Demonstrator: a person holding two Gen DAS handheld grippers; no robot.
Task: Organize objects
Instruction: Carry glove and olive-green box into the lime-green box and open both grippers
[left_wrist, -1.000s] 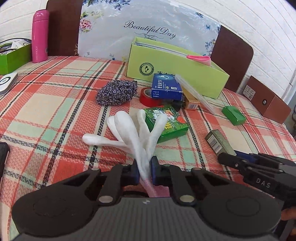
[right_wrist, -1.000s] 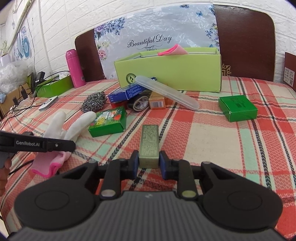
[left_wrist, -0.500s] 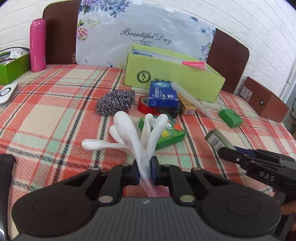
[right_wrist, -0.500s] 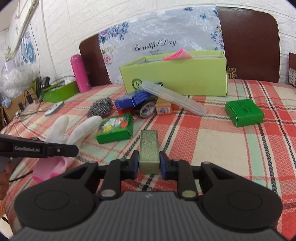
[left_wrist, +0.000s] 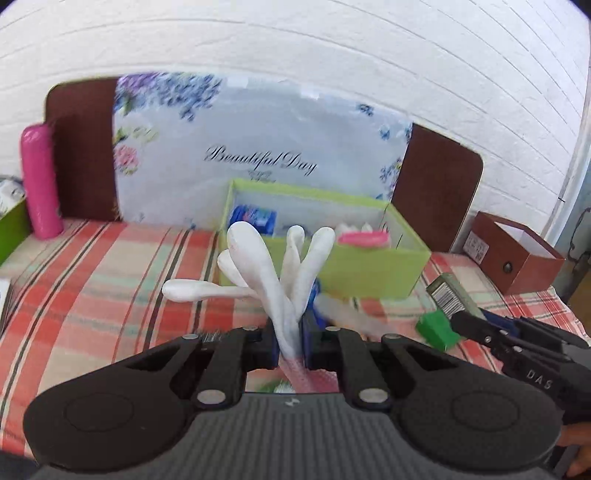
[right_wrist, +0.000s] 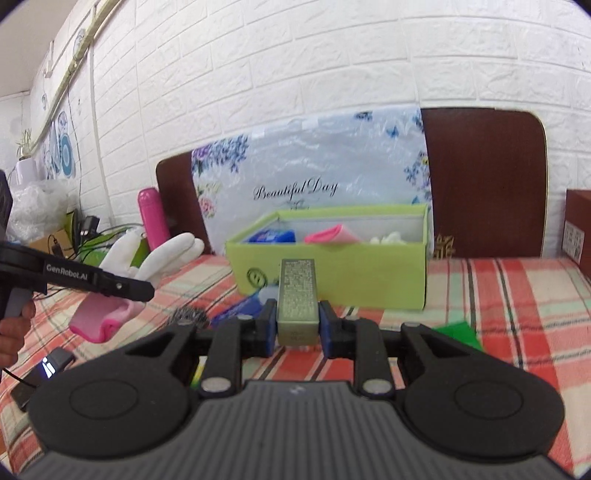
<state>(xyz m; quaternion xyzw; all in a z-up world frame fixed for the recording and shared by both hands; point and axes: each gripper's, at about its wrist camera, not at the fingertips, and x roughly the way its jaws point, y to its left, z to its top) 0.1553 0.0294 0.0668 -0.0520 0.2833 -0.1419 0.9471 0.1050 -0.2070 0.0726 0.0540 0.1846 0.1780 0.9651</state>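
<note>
Left gripper: we note its jaws clamped on the cuff end of a white glove, glove fingers splayed upward, held clear of the plaid tablecloth. Right gripper: jaws closed on a small olive box, also raised above the cloth. We see both facing the open green box, which sits on the table ahead and holds a blue packet and a pink item. Pink bottle stands far left.

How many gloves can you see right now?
2. One white rubber glove with a pink cuff is clamped in the left claw, above the table. Another lies inside the open lime-green cardboard box. More may be hidden in the box.
</note>
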